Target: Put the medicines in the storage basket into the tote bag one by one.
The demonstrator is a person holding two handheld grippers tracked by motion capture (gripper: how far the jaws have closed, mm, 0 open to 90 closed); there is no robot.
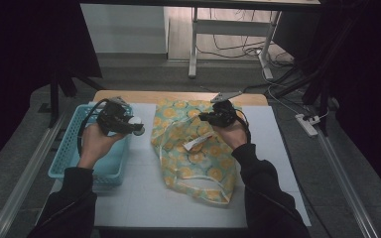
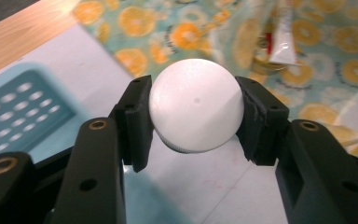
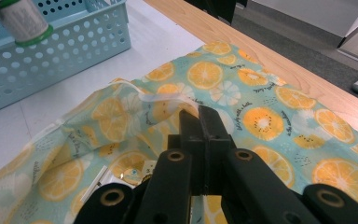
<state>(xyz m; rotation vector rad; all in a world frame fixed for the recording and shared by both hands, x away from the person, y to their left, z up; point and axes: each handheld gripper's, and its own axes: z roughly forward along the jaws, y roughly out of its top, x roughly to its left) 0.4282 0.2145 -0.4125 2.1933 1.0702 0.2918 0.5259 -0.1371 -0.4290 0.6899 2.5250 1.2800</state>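
Observation:
My left gripper (image 1: 135, 127) is shut on a small white bottle (image 1: 137, 122) with a round white cap (image 2: 196, 109) and a green band (image 3: 28, 36). It holds the bottle above the gap between the blue basket (image 1: 64, 148) and the orange-slice print fabric bag (image 1: 198, 158). My right gripper (image 1: 204, 117) sits at the bag's far side, its jaws shut on the bag's raised white-hemmed rim (image 3: 168, 99). The rim is lifted, so the bag (image 3: 261, 116) gapes toward the basket. A white tube (image 2: 282, 42) lies inside the bag (image 2: 177, 32).
The perforated blue basket (image 3: 74, 46) stands at the mat's left edge. A white mat (image 1: 144, 198) covers the wooden table (image 1: 178, 96). Beyond the table are desk legs (image 1: 193, 44), cables and a power strip (image 1: 307, 124) on the floor.

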